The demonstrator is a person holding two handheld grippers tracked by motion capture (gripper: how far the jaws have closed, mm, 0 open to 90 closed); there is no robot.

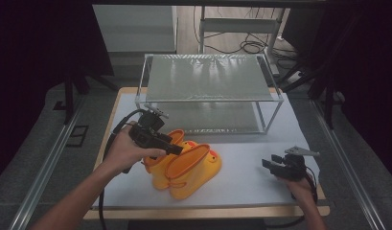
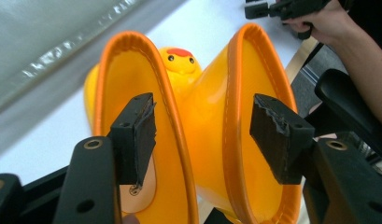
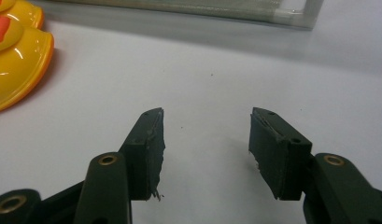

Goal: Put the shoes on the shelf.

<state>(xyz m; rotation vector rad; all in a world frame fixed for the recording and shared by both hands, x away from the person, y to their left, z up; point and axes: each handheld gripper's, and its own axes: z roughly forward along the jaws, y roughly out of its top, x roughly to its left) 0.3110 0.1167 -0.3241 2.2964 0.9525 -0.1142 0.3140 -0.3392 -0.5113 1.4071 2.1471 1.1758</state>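
Observation:
Two yellow duck-faced rubber boots with orange rims lie side by side on the white table, one to the left and the other to the right. My left gripper hovers at their openings and is open. In the left gripper view its pads straddle the two adjoining rims: one pad sits inside the left boot, the other inside the right boot, and neither presses on a rim. My right gripper rests low at the table's right front. It stands open with bare table between its pads.
A metal-framed rack with two mesh shelves stands across the back of the table. The boots' toes lie off to the left in the right gripper view. A dark chair sits beyond the table's edge, in the left gripper view.

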